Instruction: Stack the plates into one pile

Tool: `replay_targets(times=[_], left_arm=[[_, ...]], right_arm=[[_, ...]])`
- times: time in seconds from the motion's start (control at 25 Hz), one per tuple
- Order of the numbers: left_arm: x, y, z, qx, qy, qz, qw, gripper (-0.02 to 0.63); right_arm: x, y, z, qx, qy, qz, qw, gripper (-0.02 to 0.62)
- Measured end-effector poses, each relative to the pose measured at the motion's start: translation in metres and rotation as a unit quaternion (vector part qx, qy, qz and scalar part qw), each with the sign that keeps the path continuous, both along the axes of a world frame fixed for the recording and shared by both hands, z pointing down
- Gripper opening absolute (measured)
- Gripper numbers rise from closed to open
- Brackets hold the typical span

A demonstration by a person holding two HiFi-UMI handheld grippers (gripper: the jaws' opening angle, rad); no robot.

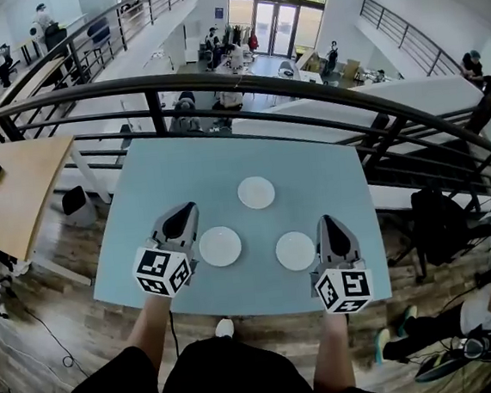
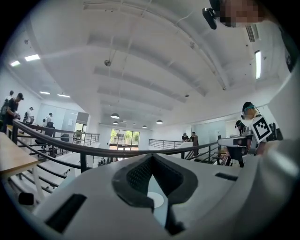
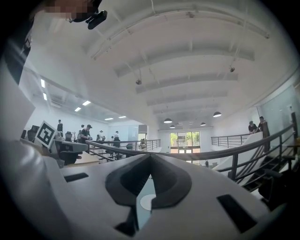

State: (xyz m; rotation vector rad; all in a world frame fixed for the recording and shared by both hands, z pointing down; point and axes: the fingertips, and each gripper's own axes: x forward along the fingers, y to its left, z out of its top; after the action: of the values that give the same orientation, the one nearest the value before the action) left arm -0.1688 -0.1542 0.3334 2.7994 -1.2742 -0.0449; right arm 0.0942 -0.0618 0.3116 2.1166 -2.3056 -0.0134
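While the left gripper and right gripper are both closed and empty, the left plate and right plate lie apart near the front edge of the table, and the far plate sits toward its middle. Closed tips nudging a rim could skid a plate over that edge.

Railed mezzanine, wooden floor

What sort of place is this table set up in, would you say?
Probably an upper gallery of a large open hall: a curved black railing runs behind the light-blue table, overlooking a lower floor with glass doors.
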Motion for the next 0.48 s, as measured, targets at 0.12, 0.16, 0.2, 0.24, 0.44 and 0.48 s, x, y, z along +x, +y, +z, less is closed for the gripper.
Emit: replay_targets(times=[0.12,0.16,0.2,0.24,0.44,0.48], left_arm=[[0.006,-0.026,0.003,0.000,-0.002,0.006,1.0000,0.006],[0.010,-0.034,0.006,-0.001,-0.003,0.009,1.0000,0.006],[0.015,-0.040,0.009,-0.003,-0.002,0.012,0.9999,0.006],[0.020,-0.047,0.013,-0.004,-0.001,0.014,0.9999,0.006],[0.034,-0.063,0.017,-0.008,0.005,0.037,0.9993,0.006],[0.036,-0.064,0.019,-0.010,0.005,0.041,0.9991,0.006]], right_arm=[[0.007,-0.020,0.004,-0.007,0.004,0.012,1.000,0.008],[0.012,-0.026,0.006,-0.008,0.003,0.015,1.000,0.008],[0.016,-0.030,0.010,-0.009,0.003,0.017,1.000,0.008],[0.020,-0.035,0.014,-0.011,0.003,0.018,1.000,0.008],[0.028,-0.050,0.018,-0.014,-0.001,0.020,1.000,0.008],[0.029,-0.050,0.019,-0.014,-0.004,0.021,1.000,0.008]])
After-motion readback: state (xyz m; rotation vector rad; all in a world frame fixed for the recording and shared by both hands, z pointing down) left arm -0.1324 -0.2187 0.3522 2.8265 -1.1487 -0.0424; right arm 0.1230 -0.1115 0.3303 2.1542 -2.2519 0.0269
